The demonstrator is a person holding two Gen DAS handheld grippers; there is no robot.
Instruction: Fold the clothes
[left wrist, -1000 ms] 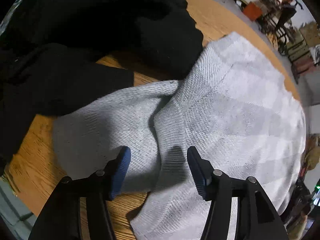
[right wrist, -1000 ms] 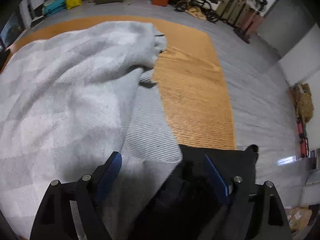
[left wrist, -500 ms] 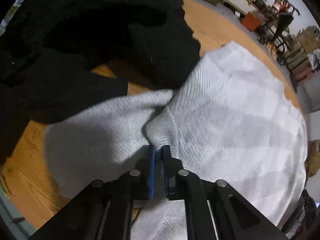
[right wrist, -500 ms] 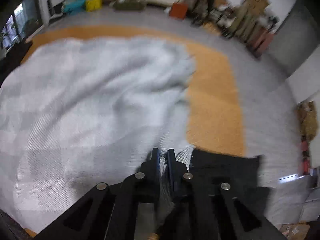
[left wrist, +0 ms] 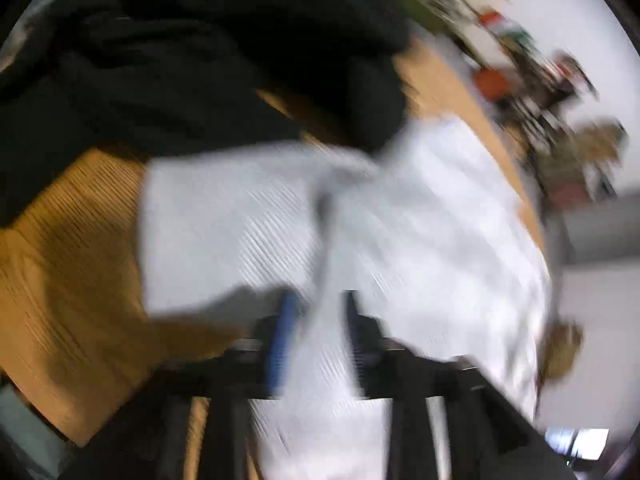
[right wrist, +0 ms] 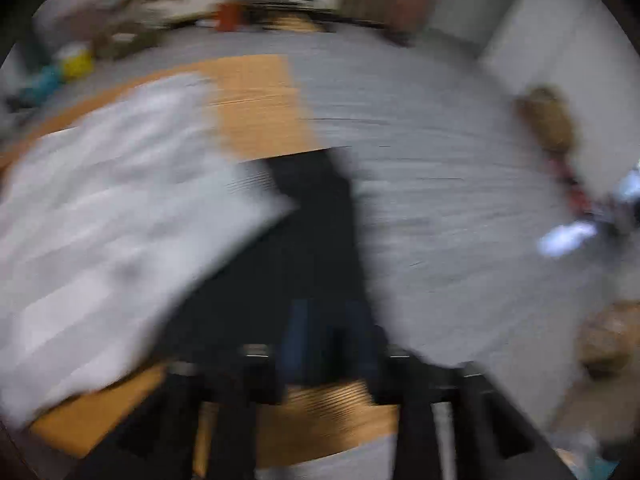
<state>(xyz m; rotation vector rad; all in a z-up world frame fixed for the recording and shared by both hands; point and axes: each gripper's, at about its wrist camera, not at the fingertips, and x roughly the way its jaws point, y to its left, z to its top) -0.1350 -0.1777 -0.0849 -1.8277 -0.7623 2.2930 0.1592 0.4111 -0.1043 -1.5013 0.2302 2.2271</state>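
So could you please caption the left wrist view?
Left gripper pinching a grey sweater over the wooden table, motion-blurred.

Both grippers blurred, each with its fingers drawn close together.

The left gripper (left wrist: 318, 320) sits at the near edge of its view, its blue-padded fingers (left wrist: 282, 344) narrowly apart and pinching a strip of the grey-white garment (left wrist: 420, 220) that runs between them. The right gripper (right wrist: 326, 336) also sits near, its fingers (right wrist: 294, 336) close together; blur and the dark cloth (right wrist: 304, 248) behind them hide whether anything is clamped.
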